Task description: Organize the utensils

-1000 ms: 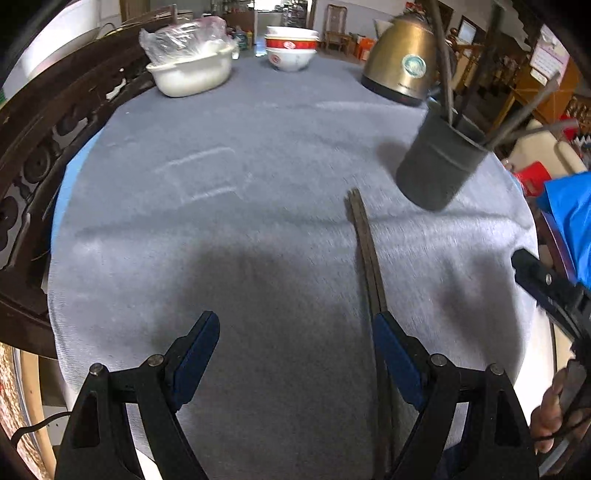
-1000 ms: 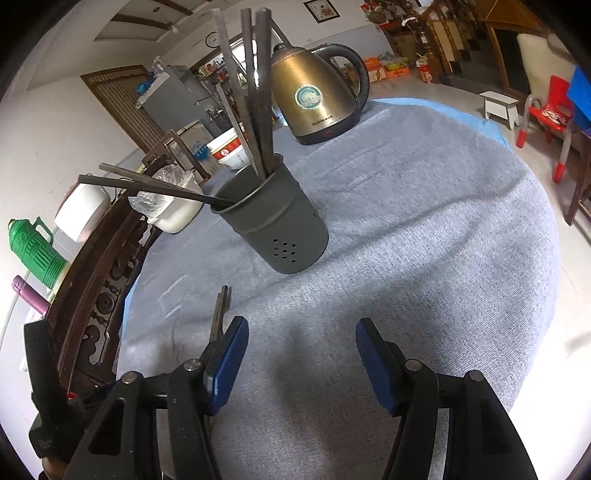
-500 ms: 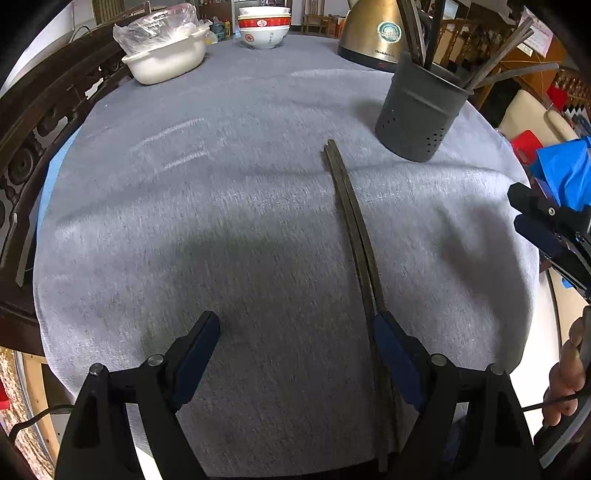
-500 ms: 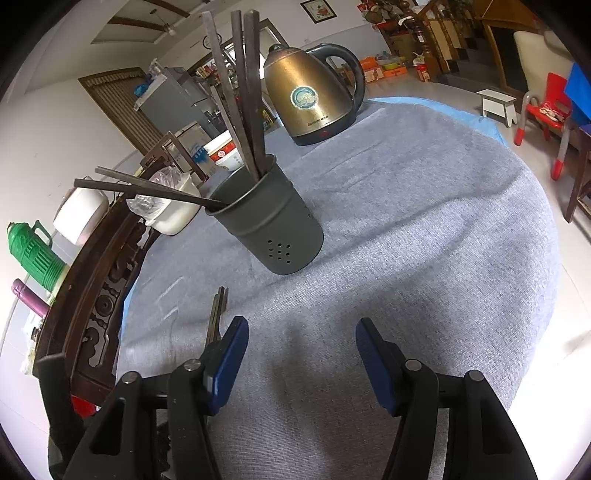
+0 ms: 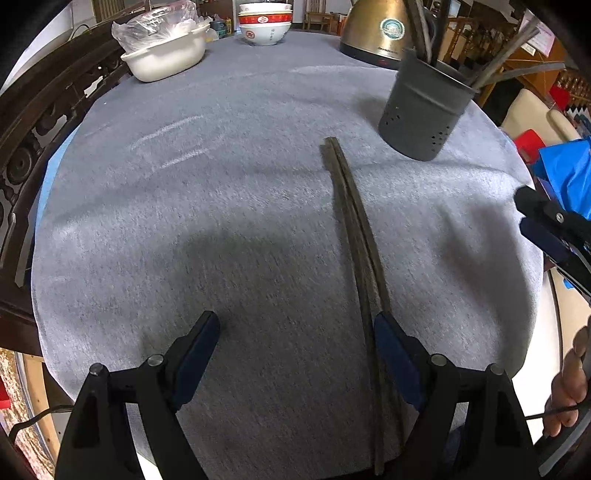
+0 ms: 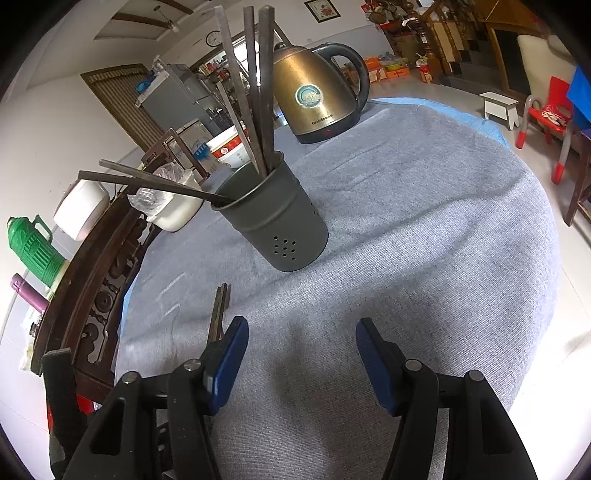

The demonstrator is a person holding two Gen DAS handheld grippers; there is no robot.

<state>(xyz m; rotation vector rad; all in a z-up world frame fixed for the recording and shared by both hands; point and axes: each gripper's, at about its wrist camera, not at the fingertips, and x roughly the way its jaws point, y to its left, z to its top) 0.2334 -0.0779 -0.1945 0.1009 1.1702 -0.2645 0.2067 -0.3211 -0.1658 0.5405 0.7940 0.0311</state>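
Observation:
Two dark chopsticks point(image 5: 354, 221) lie side by side on the grey tablecloth point(image 5: 221, 206), their near ends running under the right finger of my left gripper point(image 5: 295, 332). That gripper is open above the cloth, nothing between its pads. A dark grey perforated holder point(image 5: 421, 114) with several chopsticks in it stands beyond them. In the right wrist view the holder point(image 6: 275, 225) sits ahead and the loose chopsticks point(image 6: 219, 310) show beside the left finger. My right gripper point(image 6: 301, 336) is open and empty.
A brass kettle point(image 6: 317, 99) stands behind the holder. A white dish with a plastic bag point(image 5: 166, 55) and stacked red-and-white bowls point(image 5: 264, 24) sit at the far edge. A dark carved wooden chair back point(image 5: 22, 122) borders the table on the left. The right gripper point(image 5: 550, 229) shows at the right.
The left wrist view has tilted down and shifted, so the chopsticks show at full length and the holder sits higher in frame. The right gripper has stayed still.

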